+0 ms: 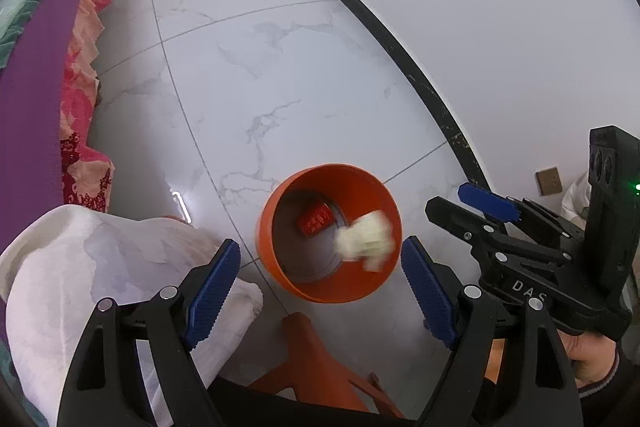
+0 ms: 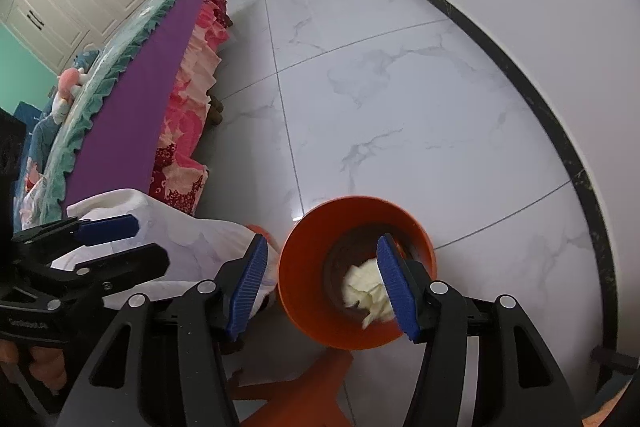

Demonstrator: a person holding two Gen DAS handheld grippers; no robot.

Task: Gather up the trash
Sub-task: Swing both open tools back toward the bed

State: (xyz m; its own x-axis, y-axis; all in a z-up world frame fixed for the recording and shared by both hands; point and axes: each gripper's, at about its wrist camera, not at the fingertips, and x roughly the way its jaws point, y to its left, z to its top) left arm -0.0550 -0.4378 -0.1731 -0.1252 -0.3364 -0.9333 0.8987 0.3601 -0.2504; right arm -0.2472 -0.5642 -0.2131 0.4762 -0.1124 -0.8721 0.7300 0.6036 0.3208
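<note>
So the crumpled white paper wad [image 1: 366,241] sits inside the orange bin [image 1: 280,275] on the tiled floor [image 1: 280,67], next to a small red can [image 1: 315,221]. Right claw [image 2: 324,285] hangs over the bin, released, nothing in it. Left claw [image 1: 320,291] is spread wide too, empty, beside a white cloth [image 1: 100,267].

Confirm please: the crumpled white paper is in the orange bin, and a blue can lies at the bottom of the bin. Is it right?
Almost. The crumpled white paper is in the orange bin, but the can at the bottom is red, not blue. The left wrist view shows it.
</note>
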